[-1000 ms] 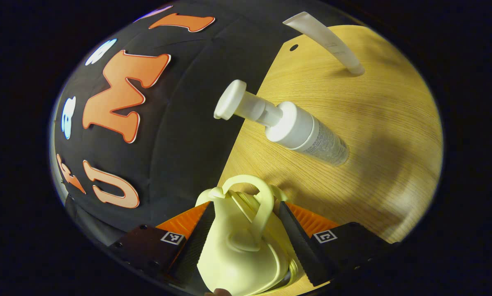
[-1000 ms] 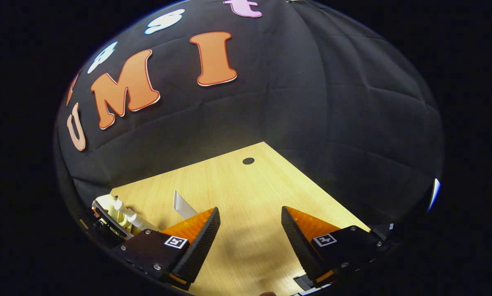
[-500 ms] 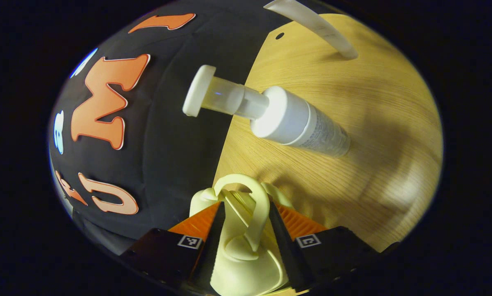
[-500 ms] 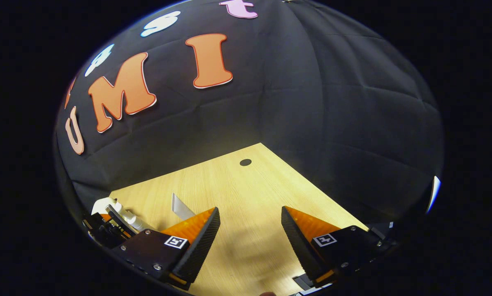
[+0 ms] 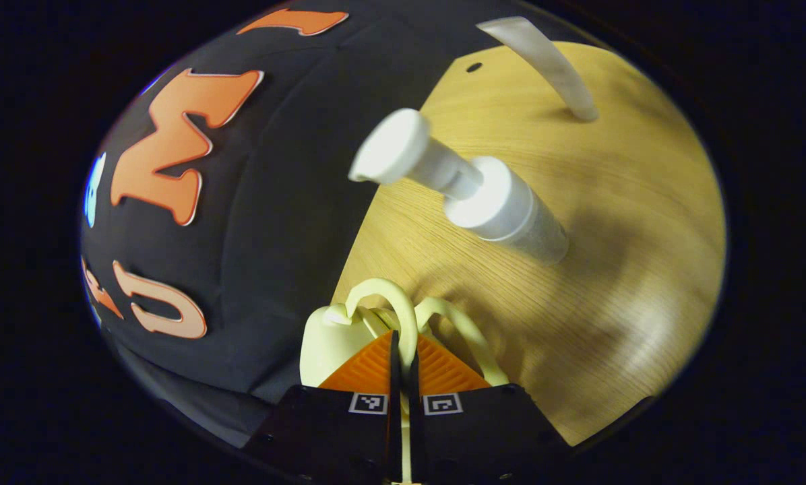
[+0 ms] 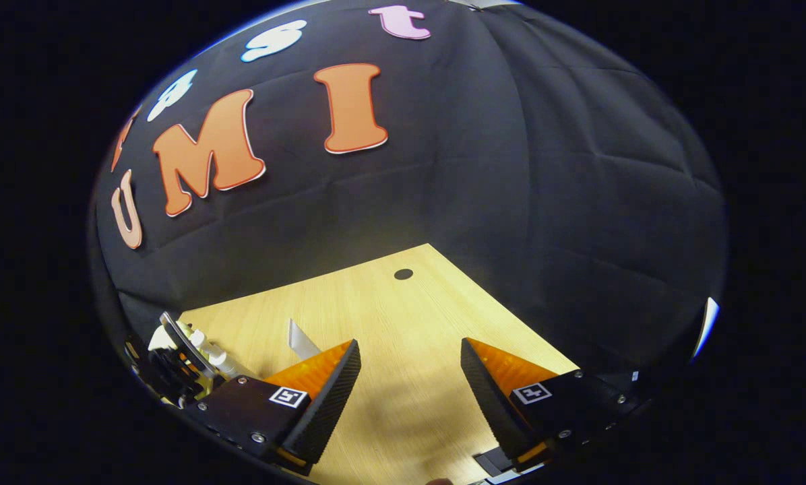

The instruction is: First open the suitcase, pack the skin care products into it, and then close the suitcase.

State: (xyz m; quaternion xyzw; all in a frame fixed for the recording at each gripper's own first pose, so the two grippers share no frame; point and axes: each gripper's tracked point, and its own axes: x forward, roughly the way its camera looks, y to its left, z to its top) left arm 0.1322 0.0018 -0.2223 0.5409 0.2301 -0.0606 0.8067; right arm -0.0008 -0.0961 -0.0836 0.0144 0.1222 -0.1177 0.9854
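While the pale yellow suitcase stands at the near edge of the wooden table, right under the left gripper, its shell looks closed as far as the left gripper view shows, so the opening step appears only just begun. The left gripper has its fingers drawn together on one of the suitcase's two looped handles, the thin band pinched between them; the second loop arcs free just to the right. I judge this to be the grasp for lifting one half of the case open.

Nothing is packed yet. The white pump bottle stands on the table beyond the suitcase, apart from it, and the white tube stands farther back, near the small dark hole in the tabletop. Both must go inside once the lid is up, and closing comes after that.

In the right gripper view, the right gripper hovers above bare tabletop with its fingers spread wide and nothing between them. Far to its left, the pump bottle and the tube show small beside the other gripper; the suitcase there is too crowded to make out clearly.
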